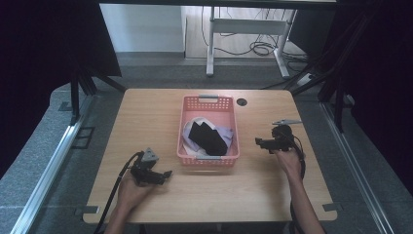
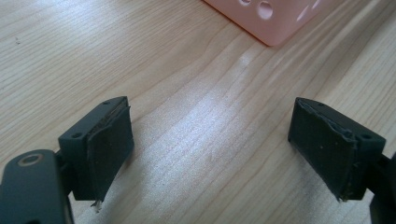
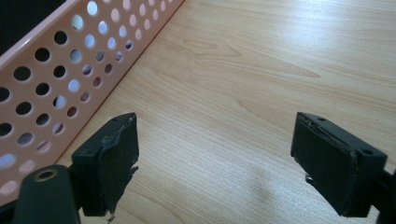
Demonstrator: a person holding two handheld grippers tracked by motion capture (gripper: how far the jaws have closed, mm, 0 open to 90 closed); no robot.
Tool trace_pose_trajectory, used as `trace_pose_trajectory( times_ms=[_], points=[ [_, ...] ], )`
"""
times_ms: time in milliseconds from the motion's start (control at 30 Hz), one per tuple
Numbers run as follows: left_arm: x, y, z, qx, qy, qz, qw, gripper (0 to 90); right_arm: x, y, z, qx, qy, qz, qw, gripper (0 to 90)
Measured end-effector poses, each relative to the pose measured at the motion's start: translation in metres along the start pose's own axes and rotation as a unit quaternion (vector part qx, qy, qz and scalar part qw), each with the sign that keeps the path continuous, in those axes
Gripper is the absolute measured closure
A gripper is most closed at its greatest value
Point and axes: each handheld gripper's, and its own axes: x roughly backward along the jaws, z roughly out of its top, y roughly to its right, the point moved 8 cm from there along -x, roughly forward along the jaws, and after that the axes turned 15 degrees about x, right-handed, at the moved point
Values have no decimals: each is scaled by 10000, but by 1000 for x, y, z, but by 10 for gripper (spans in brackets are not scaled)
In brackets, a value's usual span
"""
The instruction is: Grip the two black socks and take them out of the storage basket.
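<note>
Pink basket (image 1: pixel 208 158) frame centre, holding dark, possibly cloth items | left gripper (image 1: pixel 164 175) lower left, jaws apart | right gripper (image 1: pixel 258 142) centre right, jaws apart

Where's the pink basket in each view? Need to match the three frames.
High view: pink basket at table centre, between the two grippers, cloths inside.
Left gripper view: one basket corner at the top edge, right of centre.
Right gripper view: its perforated side wall along the left.
Shared landmark: the wooden tabletop under it.
</note>
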Motion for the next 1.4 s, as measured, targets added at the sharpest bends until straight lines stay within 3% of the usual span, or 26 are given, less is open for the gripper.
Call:
trace_pose_trajectory(
  times_ms=[933, 1400],
  points=[
    [0, 0, 0, -1, -5, 1, 10000, 138, -3, -11, 7, 180, -27, 65, 9998, 113],
    [0, 0, 0, -3, -5, 1, 10000, 138, 6, -25, 24, 540, 10, 180, 9984, 38]
  ],
)
